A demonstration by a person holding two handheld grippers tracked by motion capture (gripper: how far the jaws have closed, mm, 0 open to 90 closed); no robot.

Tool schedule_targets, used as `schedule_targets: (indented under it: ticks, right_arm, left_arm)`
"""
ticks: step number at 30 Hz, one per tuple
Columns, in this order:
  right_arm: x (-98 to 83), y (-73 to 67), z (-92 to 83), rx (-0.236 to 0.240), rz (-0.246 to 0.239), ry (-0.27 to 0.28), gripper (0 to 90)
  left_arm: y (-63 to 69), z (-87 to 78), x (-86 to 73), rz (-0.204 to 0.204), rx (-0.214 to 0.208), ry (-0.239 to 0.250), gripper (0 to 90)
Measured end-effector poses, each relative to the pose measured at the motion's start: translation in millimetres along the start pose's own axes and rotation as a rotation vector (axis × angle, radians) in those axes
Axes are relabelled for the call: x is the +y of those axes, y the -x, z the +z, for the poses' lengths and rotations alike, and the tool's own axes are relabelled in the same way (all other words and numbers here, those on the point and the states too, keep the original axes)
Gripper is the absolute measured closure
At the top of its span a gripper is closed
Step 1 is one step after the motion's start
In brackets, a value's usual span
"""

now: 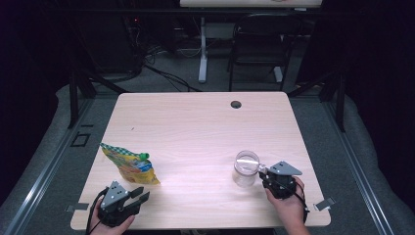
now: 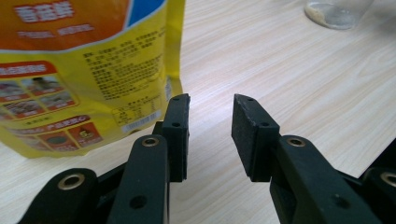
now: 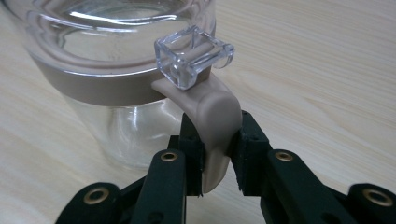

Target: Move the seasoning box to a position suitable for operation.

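1. Now the left hand [image 1: 108,221] sits at the near left corner of the table [image 1: 195,127], its forearm coming in from the bottom edge, with the left gripper [image 1: 139,195] aimed forward and to the right, toward the pouch [image 1: 128,164].
2. Its jaws stand apart with bare wood between them; in the left gripper view [image 2: 211,135] one pad lies just beside the pouch's [image 2: 84,70] lower corner, and whether it touches I cannot tell.
3. Over on the near right, the right hand [image 1: 288,205] holds the right gripper [image 1: 265,172] level, pointing left at the jar [image 1: 245,168].
4. In the right gripper view [image 3: 215,154] the jaws are clamped on the jar's beige handle [image 3: 215,121], below the clear hinge clip [image 3: 194,56].
5. Upright on the wood, the jar [image 3: 112,70] is clear glass with a beige band under its rim.
6. The pouch, yellow with a green cap [image 1: 143,156], lies flat, near the left edge.
7. Pale wood tops the table, with a round cable hole [image 1: 236,104] near its far edge.
8. Beyond it the room is dark: a folding chair [image 1: 259,46], a white desk leg [image 1: 202,49] and floor cables [image 1: 166,73].
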State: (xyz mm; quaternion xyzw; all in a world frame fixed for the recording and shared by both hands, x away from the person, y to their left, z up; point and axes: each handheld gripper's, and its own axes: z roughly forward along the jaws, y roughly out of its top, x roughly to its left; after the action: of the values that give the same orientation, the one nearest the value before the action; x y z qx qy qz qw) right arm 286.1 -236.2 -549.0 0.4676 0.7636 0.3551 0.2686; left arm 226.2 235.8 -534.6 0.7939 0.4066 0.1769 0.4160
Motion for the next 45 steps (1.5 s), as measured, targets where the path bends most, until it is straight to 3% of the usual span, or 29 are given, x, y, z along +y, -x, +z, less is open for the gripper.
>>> schedule_targets:
  ticks: [4, 8, 11, 14, 21, 27, 30, 34, 36, 40, 45]
  right_arm:
    - [5.6, -16.4, 2.3, 0.059, -0.049, -0.015, 75.6]
    - [10.5, -28.0, 8.2, 0.115, -0.061, -0.033, 75.7]
    - [13.5, -35.4, 10.5, 0.13, -0.061, -0.028, 75.5]
    - [14.3, -48.7, 10.9, 0.159, -0.094, -0.026, 75.6]
    - [14.5, -54.4, 9.0, 0.179, -0.113, -0.034, 75.4]
    - [12.7, -63.5, 6.3, 0.229, -0.147, -0.032, 75.6]
    - [14.6, -74.9, 7.2, 0.264, -0.181, -0.027, 75.7]
    - [15.7, -83.6, 5.9, 0.263, -0.197, -0.03, 75.5]
    - [14.5, -86.1, 4.2, 0.251, -0.196, -0.028, 75.3]
    - [7.7, -83.7, 1.5, 0.278, -0.14, -0.016, 68.5]
    - [7.1, -79.9, -7.0, 0.279, -0.142, 0.003, 64.7]
  left_arm:
    - [4.2, 2.2, 1.0, 0.013, -0.004, 0.0, 67.3]
    - [9.2, 5.1, 3.1, 0.037, -0.009, -0.006, 67.3]
    - [10.4, 6.1, 4.1, 0.049, -0.004, -0.007, 67.3]
    - [10.5, 7.2, 5.4, 0.052, -0.005, -0.002, 67.3]
    - [12.1, 11.6, 8.1, 0.063, -0.02, -0.007, 67.3]
    - [16.7, 15.0, 11.8, 0.1, -0.034, -0.01, 67.2]
    - [19.8, 17.4, 13.3, 0.111, -0.037, -0.011, 67.1]
    - [22.2, 20.3, 13.0, 0.123, -0.043, -0.02, 66.8]
    - [22.3, 21.7, 12.3, 0.128, -0.047, -0.028, 66.8]
    - [21.3, 22.6, 11.3, 0.114, -0.053, -0.032, 66.7]
    - [21.9, 21.9, 12.3, 0.12, -0.054, -0.029, 66.8]
